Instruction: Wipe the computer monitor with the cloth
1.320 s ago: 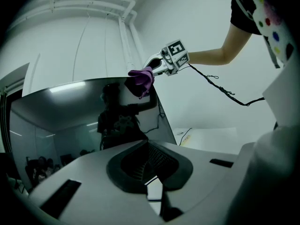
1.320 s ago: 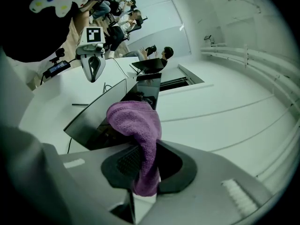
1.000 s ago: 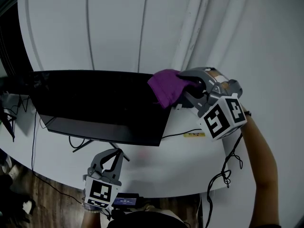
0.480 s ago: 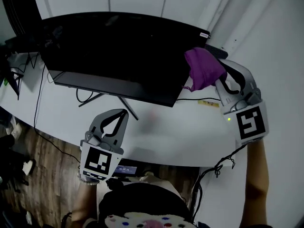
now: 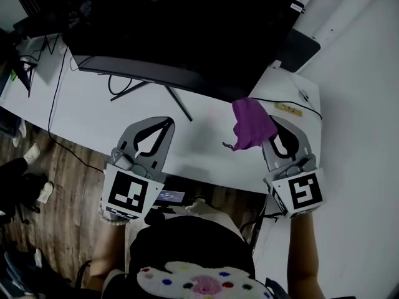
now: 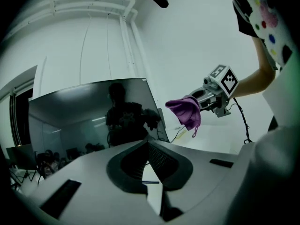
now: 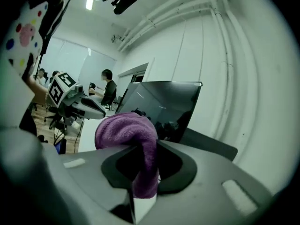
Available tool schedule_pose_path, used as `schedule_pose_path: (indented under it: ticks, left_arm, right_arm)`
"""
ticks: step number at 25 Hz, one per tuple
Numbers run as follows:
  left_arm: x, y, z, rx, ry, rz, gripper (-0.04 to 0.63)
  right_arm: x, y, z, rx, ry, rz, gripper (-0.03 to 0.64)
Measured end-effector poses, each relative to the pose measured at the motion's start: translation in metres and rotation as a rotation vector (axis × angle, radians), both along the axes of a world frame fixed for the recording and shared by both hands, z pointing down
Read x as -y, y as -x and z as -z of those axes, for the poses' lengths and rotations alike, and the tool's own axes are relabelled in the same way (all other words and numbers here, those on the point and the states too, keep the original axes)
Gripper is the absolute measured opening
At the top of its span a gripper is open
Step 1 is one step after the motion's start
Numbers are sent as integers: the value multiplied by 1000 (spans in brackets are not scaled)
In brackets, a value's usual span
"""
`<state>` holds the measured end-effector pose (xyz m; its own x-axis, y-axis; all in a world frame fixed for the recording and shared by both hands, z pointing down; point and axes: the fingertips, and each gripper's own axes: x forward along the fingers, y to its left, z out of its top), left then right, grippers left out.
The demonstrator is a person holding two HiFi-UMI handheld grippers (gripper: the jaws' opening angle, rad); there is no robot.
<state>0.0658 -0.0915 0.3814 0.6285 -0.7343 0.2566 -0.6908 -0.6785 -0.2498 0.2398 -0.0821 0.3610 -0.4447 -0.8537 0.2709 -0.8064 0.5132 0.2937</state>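
Observation:
The black monitor (image 5: 187,30) stands on a white table (image 5: 206,154), its screen dark; it also shows in the left gripper view as the monitor (image 6: 84,121) and in the right gripper view as the monitor (image 7: 161,104). A purple cloth (image 5: 251,124) hangs from my right gripper (image 5: 274,132), which is shut on it, in front of the monitor's right end and off the screen. The cloth (image 7: 136,139) bunches over the jaws. My left gripper (image 5: 163,126) is shut and holds nothing, over the table's front edge. From it the cloth (image 6: 186,112) and right gripper (image 6: 202,100) appear to the right.
Black cables (image 5: 56,92) run across the table at the left, and one cable (image 5: 280,101) at the right. A dark flat device (image 5: 298,50) lies behind the monitor's right end. A small yellow strip (image 5: 287,109) lies near it. Wooden floor (image 5: 68,185) is below the table edge.
My right gripper, with the cloth, has come away from the monitor's upper right corner and down toward the table's front. The view has tilted further down. The left gripper stays shut.

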Motion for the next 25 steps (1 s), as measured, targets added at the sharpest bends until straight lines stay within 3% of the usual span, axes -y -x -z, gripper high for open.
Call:
schedule_pose_path:
  ticks: [3, 12, 25]
  left_arm:
    - [-9, 4, -5, -5, 12, 7, 6]
    - [-21, 14, -19, -1, 63, 31, 6]
    - [-28, 11, -25, 17, 81, 11, 6]
  right_arm:
    - [-14, 6, -20, 54, 54, -10, 72]
    - [-36, 30, -60, 81, 189, 3, 72]
    - [-43, 29, -68, 129, 217, -54, 72]
